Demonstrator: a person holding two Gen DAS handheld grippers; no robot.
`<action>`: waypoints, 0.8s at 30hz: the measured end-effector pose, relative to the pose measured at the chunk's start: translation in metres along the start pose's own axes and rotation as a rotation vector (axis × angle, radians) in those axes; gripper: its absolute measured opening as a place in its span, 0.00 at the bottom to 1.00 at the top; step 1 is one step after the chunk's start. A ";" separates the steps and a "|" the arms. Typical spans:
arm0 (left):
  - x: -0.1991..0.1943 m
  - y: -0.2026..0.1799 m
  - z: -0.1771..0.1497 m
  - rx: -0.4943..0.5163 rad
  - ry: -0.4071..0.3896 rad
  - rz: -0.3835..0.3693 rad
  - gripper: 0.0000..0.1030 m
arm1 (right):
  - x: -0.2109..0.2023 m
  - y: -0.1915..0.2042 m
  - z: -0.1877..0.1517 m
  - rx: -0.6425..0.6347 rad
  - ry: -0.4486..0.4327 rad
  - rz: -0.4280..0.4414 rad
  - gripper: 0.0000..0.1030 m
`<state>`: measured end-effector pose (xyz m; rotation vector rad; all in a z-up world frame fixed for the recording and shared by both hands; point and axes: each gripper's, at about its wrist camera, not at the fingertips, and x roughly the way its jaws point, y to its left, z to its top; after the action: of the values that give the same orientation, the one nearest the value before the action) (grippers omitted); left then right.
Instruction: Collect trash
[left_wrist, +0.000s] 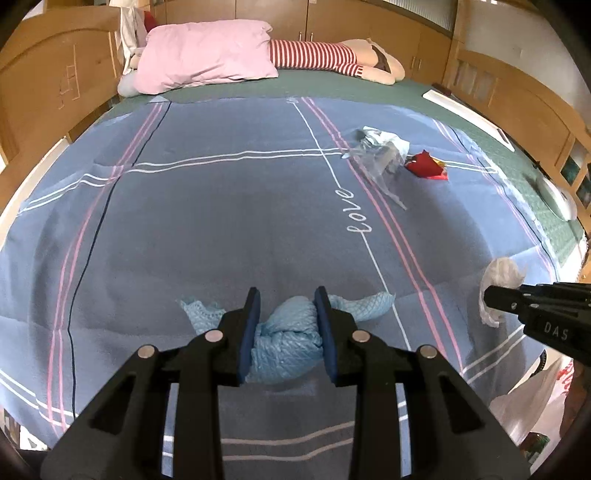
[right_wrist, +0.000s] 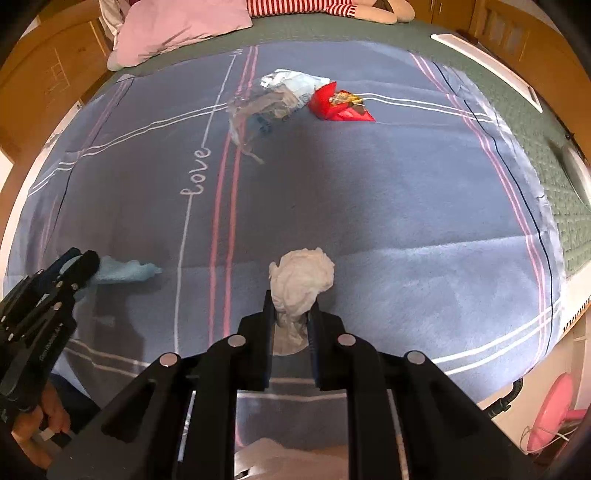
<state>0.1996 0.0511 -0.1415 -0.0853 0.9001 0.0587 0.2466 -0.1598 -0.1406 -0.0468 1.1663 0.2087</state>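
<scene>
Left hand-held gripper (left_wrist: 288, 328): clamped on the crumpled blue wrapper (left_wrist: 284, 343), one loose end trailing on the bed cover (left_wrist: 207, 206). Right hand-held gripper (right_wrist: 291, 317): closed on the lower part of the white tissue wad (right_wrist: 301, 282), most of it standing proud above the pads. Farther up the bed, well apart from both, lay a clear plastic bag (right_wrist: 255, 107) with a red wrapper (right_wrist: 338, 107) just beside it. At the bed's right edge I saw a plastic bag (left_wrist: 532, 402), probably the trash bag. Judgement: keep both grips firm, lift clear of the cover so nothing drags, release only once over the bag's mouth.
</scene>
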 end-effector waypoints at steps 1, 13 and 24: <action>-0.001 0.000 -0.001 -0.002 0.000 0.001 0.30 | 0.001 0.004 -0.001 -0.004 0.000 0.002 0.16; 0.003 0.007 -0.004 -0.037 0.042 -0.004 0.44 | 0.006 0.029 -0.012 -0.024 0.013 0.035 0.42; 0.008 0.068 -0.008 -0.436 0.088 -0.092 0.74 | -0.007 0.006 -0.012 0.111 -0.050 0.021 0.55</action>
<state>0.1928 0.1184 -0.1561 -0.5385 0.9584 0.1663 0.2322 -0.1568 -0.1386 0.0677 1.1275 0.1626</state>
